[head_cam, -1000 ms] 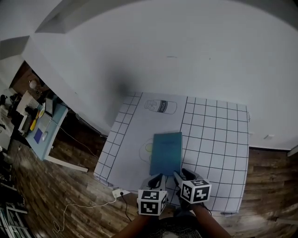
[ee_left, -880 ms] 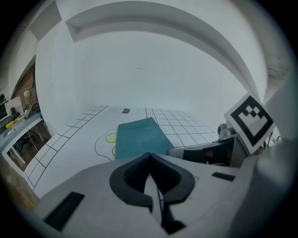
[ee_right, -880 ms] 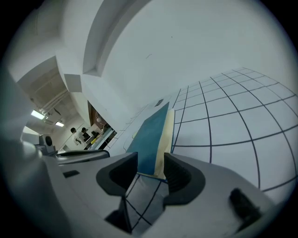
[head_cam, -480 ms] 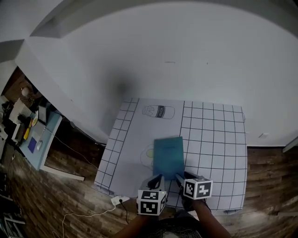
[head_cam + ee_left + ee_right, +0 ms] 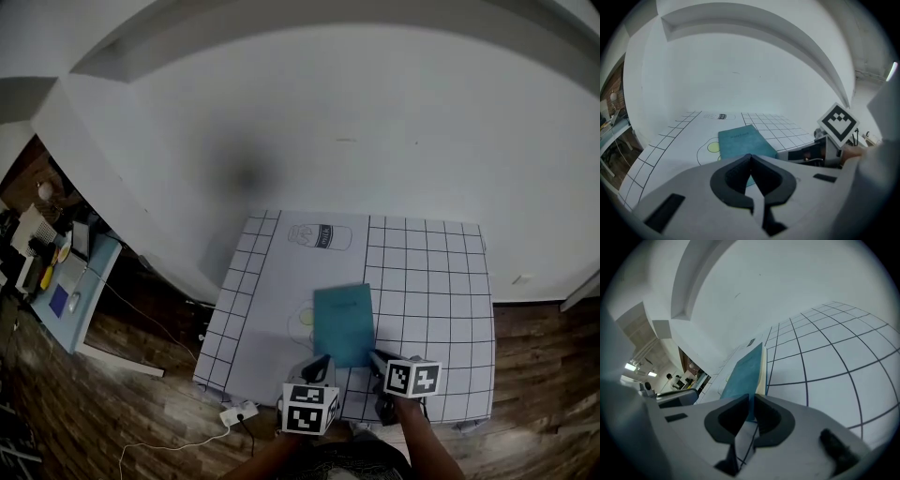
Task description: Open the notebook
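A matt teal cover over cream paper page edges is shown on the notebook point(image 5: 343, 323) ahead of the jaws. The bench point(image 5: 431, 281) beneath is covered by a smooth, matt white printed sheet; the floor point(image 5: 112, 412) is laid in wood.

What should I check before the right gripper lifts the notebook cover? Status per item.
1. Right gripper on cover edge: ok, jaws just closed with the cover between them.
2. Only the cover pinched, no pages: cannot tell.
3. Left gripper empty: ok, jaws together on nothing.
4. Notebook flat on the mat: ok.
5. Room left of notebook for the cover: ok, only printed mat there.
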Demonstrator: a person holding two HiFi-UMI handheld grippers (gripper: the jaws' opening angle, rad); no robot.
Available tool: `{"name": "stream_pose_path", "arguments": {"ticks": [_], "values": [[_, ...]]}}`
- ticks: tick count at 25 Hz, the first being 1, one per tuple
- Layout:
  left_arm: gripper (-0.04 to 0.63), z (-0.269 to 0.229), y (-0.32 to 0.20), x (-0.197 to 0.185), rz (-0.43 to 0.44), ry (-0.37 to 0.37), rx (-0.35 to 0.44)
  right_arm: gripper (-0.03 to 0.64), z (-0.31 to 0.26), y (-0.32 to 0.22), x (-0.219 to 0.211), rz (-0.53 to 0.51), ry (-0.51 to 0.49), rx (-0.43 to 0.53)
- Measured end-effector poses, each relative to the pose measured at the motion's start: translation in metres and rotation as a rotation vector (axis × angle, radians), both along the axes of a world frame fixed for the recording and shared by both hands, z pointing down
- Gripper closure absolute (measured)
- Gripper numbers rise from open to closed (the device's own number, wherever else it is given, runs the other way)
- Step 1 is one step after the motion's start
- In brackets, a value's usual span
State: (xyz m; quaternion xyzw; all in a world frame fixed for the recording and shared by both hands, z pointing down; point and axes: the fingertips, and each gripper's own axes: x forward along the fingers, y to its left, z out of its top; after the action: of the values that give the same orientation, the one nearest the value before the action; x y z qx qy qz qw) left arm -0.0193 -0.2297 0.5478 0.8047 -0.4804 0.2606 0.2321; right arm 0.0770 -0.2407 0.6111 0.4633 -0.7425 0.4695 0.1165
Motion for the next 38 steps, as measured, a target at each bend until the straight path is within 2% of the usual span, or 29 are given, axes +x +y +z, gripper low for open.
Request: {"name": "stream_pose_path", "arguments": {"ticks": [4,16,25,38], "values": [[0.588,-0.004,0.001,-0.004,0.018,0.007,0.015,0.577,-0.006,0.001,0.000,0.056,-0.033,0.015],[0.588,-0.015,0.003,-0.027,0.052,0.052,0.045,0.586,-0.055,0.001,-0.017,0.117,0.029,0.142],[0.588,-0.023,0.006,-0.057,0.055,0.085,0.064,0.588,-0.091,-0.001,-0.047,0.117,0.069,0.231],[0.588,-0.030,0.003,-0.098,0.053,0.114,0.086,0.588,-0.122,-0.004,-0.111,0.048,0.102,0.319]]}}
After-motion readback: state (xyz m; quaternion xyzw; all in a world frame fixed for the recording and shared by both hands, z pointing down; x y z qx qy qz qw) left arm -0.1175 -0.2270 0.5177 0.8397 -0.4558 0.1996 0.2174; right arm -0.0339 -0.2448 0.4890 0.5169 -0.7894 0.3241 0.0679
